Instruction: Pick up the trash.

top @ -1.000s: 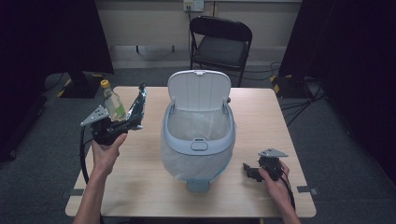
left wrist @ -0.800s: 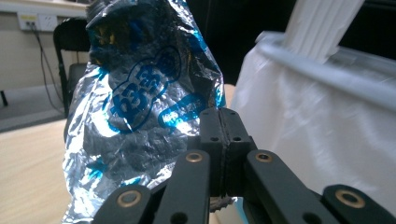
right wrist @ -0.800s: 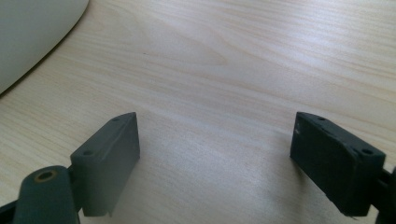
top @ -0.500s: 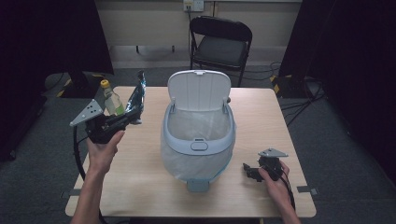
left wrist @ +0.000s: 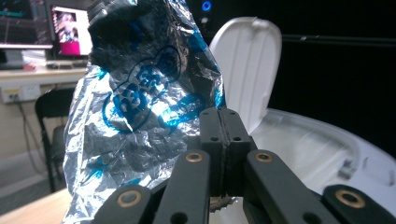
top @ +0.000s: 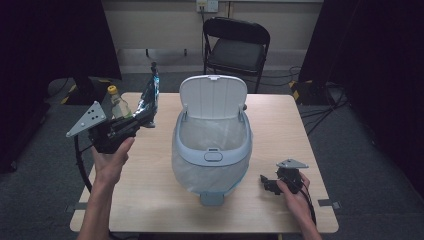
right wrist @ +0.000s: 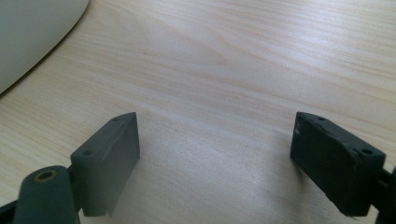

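Left of the bin, the left gripper pinches a crinkled silver-blue wrapper, its print unreadable; the right gripper gapes wide.

Bottle left of bin (table) –

Beside the white bin, the crumpled foil wrapper runs past the top edge of the left gripper view, and its lower edge is hidden behind the left gripper. Its blue printed logo is too creased to read. Left of the bin, the wrapper hides part of a yellow-capped bottle, whose label is too small to read.
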The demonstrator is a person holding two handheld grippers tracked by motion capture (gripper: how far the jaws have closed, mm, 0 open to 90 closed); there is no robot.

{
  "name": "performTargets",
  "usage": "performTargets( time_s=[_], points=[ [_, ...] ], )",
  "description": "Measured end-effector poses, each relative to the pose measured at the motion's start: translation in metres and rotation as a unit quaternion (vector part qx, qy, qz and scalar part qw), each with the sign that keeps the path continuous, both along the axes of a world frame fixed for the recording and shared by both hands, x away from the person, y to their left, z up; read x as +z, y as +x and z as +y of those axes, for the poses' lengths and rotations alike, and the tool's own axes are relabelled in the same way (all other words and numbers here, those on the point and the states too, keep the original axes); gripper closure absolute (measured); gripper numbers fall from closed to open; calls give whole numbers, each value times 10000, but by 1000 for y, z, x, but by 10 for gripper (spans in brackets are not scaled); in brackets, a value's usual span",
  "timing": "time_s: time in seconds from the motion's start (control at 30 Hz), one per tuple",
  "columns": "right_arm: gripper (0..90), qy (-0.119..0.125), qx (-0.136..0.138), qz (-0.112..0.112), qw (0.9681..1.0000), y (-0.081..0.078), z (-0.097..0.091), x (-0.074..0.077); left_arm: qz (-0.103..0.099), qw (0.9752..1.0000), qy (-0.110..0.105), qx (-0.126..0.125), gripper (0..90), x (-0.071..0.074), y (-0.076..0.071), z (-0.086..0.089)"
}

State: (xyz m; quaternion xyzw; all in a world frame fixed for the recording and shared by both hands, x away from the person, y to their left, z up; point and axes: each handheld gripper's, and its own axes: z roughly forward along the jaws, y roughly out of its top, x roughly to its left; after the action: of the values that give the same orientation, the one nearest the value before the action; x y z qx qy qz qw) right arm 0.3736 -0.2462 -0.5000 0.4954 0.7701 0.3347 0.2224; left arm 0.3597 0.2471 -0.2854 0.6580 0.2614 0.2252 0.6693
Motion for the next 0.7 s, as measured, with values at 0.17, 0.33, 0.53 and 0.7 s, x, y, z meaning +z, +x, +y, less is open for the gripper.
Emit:
performTargets(
  time_s=[0.17, 0.33, 0.53, 0.7],
  points=[
    [146, 2, -1, -1, 10000, 0, 0, 0, -125, 9998, -7, -160, 899, 8, -7, -12],
    [146, 2, -2, 0, 10000, 0, 0, 0, -250, 9990, 38, -367, 898, 17, -12, -28],
    [146, 3, -3, 0, 10000, 0, 0, 0, -282, 9979, 59, -587, 898, 24, -10, -49],
    [146, -1, 1, -7, 10000, 0, 0, 0, -275, 9964, 219, -777, 897, 27, -4, -69]
  ],
)
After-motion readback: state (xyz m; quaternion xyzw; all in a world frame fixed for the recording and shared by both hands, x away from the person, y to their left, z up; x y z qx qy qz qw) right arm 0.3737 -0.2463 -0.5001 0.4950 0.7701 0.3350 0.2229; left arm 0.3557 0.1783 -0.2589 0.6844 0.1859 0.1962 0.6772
